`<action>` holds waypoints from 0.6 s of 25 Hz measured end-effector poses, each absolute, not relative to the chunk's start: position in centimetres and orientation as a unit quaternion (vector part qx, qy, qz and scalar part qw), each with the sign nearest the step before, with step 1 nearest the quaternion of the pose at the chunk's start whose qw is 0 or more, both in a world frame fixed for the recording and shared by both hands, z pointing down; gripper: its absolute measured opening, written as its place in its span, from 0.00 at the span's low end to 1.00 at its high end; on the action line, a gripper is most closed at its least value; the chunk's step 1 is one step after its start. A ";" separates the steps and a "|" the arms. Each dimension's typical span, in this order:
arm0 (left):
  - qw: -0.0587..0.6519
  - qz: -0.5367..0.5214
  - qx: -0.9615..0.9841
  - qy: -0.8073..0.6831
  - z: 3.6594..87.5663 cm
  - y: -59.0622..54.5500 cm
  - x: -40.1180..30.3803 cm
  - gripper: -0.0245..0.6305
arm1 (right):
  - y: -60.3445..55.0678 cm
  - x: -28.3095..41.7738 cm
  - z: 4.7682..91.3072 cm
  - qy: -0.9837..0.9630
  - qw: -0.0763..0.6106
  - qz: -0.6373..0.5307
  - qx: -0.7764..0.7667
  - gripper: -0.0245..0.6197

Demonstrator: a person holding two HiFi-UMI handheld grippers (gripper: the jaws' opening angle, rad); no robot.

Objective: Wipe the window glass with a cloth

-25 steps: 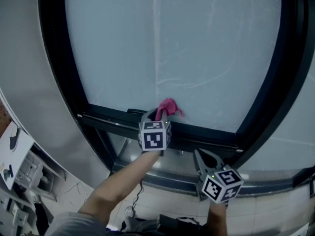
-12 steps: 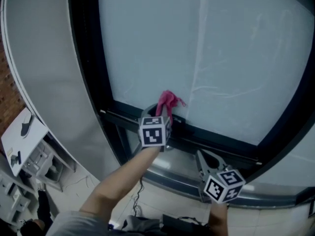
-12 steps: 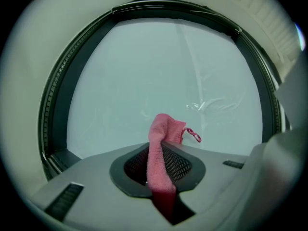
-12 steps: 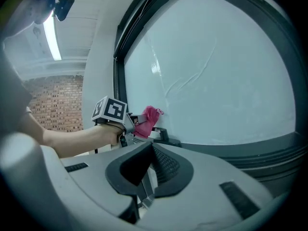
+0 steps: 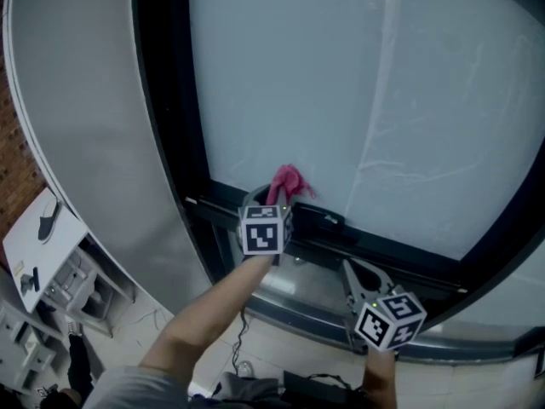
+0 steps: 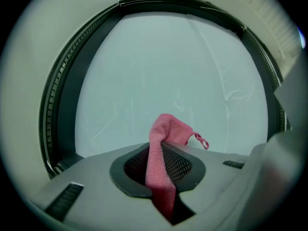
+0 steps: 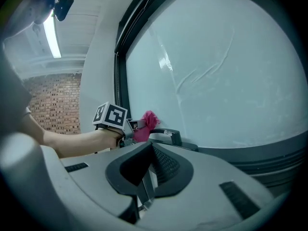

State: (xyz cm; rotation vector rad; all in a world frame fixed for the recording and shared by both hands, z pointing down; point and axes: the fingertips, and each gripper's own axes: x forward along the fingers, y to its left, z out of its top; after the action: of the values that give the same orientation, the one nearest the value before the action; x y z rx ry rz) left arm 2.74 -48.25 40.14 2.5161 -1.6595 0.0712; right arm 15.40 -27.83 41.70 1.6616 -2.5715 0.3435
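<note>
A small pink cloth point(image 5: 287, 182) is pinched in my left gripper point(image 5: 271, 201), which is shut on it. The cloth's free end sits against the bottom of the frosted window glass point(image 5: 358, 100), near the lower left corner of the pane. From the left gripper view the cloth point(image 6: 161, 170) runs up between the jaws and folds over toward the glass point(image 6: 168, 76). My right gripper point(image 5: 358, 281) hangs lower and to the right, off the glass, shut with nothing in it. In the right gripper view the cloth point(image 7: 146, 125) and the left gripper point(image 7: 126, 128) show at left.
A thick black window frame point(image 5: 166, 100) borders the pane, with a handle point(image 5: 319, 221) on its lower rail. A grey wall panel point(image 5: 81, 135) stands to the left. A metal sill point(image 5: 298, 292) runs below. White shelving point(image 5: 43, 267) and floor cables lie at lower left.
The view has swung, so the left frame post now stands more upright and nearer centre. My left gripper with the cloth has shifted toward the pane's lower left corner. The right gripper has barely moved.
</note>
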 end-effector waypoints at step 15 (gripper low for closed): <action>0.072 0.039 0.832 -0.549 42.1 -50.7 -0.8 0.13 | -30.3 12.0 41.7 -0.829 0.039 0.111 0.546 0.04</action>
State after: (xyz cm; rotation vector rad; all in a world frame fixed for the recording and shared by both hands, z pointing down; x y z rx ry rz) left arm -0.75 -50.66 42.14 2.5011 -1.6489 0.1177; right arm 12.02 -30.33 41.67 1.6741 -2.5428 0.3401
